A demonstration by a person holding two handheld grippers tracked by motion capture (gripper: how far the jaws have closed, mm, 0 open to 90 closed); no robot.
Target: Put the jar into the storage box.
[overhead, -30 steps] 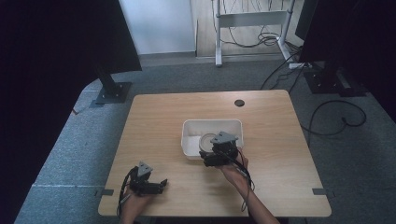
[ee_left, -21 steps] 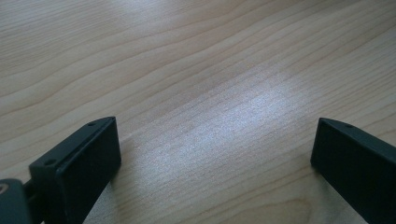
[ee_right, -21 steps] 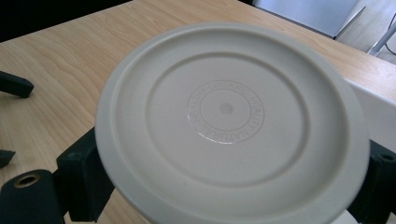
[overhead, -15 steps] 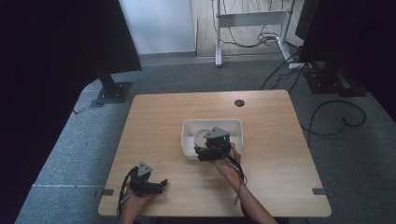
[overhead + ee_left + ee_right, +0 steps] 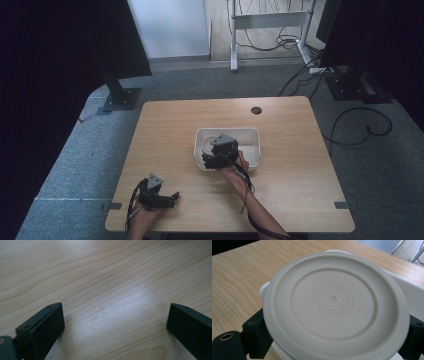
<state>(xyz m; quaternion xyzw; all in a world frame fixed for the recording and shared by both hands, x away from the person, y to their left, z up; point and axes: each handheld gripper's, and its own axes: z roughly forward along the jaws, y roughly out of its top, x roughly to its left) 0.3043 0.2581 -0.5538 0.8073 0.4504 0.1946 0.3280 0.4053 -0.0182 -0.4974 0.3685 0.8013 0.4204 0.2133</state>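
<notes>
— What's the right gripper (image 5: pixel 212 159) doing?

— Its jaws are clamped on a round grey-white lid (image 5: pixel 335 306), one on each edge, held over the near left corner of the white tub (image 5: pixel 250 145).

— And the left gripper (image 5: pixel 167 199)?

— Jaws spread wide apart, holding nothing, low on the wooden table (image 5: pixel 295 125), well apart from the tub toward the near left edge.

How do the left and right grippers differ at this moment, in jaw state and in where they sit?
The left gripper has its jaws wide apart over bare wood with nothing between them; the right gripper has its jaws closed on a round white lid. The left sits near the table's front edge; the right is at the white tray. Each is held in a hand.
</notes>
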